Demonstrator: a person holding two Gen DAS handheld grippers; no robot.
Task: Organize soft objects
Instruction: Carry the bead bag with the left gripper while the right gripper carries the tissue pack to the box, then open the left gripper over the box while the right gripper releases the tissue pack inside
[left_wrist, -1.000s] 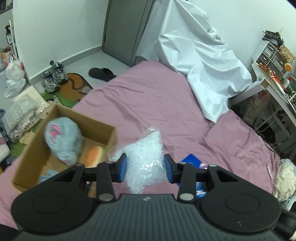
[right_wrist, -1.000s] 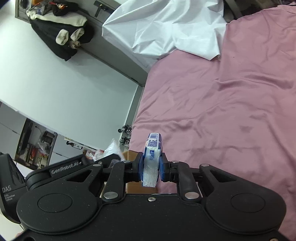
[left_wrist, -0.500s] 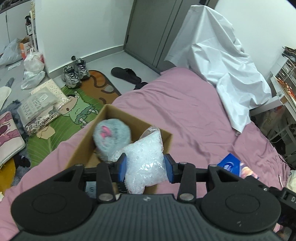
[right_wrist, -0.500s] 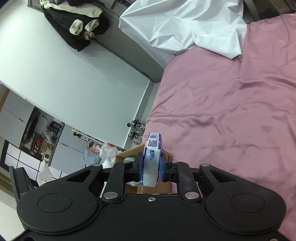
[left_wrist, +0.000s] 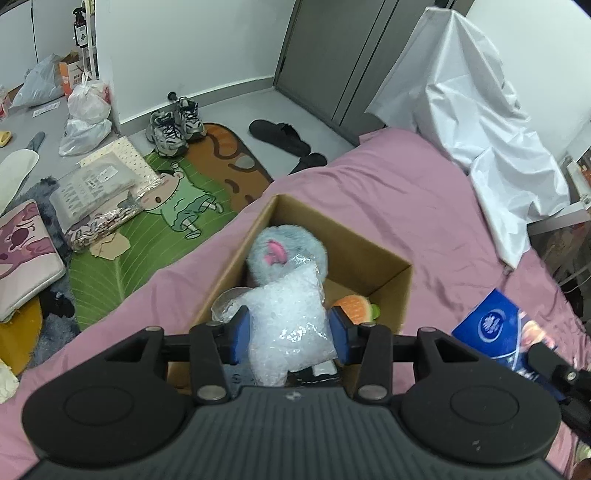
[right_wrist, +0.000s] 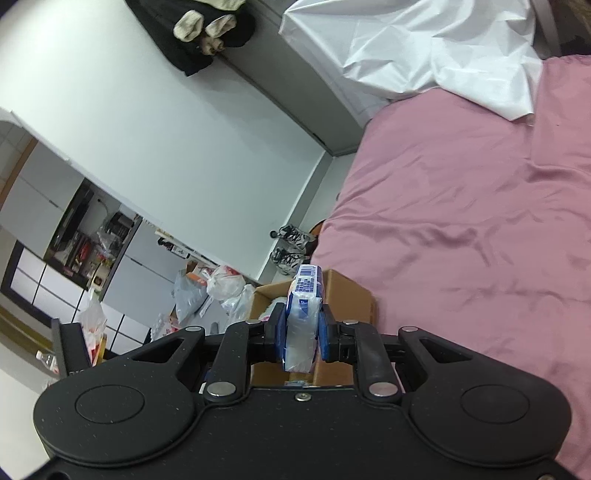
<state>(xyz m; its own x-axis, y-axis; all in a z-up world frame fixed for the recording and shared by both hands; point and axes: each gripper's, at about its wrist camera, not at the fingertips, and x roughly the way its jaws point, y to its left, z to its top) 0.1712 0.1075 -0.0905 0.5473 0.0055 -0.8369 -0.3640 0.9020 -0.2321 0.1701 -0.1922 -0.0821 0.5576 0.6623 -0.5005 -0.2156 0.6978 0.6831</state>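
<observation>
Over the open cardboard box (left_wrist: 388, 277) on the pink bed, my left gripper (left_wrist: 288, 332) holds a clear bubble-wrap bag (left_wrist: 291, 314). Its jaws are opening, and both pads still touch the bag. Inside the box lie a grey plush with a pink patch (left_wrist: 284, 251) and an orange plush toy (left_wrist: 354, 306). My right gripper (right_wrist: 303, 332) is shut on a blue tissue pack (right_wrist: 304, 306), held on edge, with the box (right_wrist: 347, 291) just beyond it. That tissue pack (left_wrist: 491, 328) also shows right of the box in the left wrist view.
A white sheet (left_wrist: 491, 147) is draped at the bed's far end. On the floor left of the bed (left_wrist: 388, 192) lie a green cartoon mat (left_wrist: 166, 221), sneakers (left_wrist: 173, 125), slippers (left_wrist: 284, 133), plastic bags (left_wrist: 88, 107) and a cushion (left_wrist: 26, 254).
My left gripper has carried the bubble-wrap bag leftward from beside the box to above its opening. My right gripper has rolled and brought the tissue pack closer to the box.
</observation>
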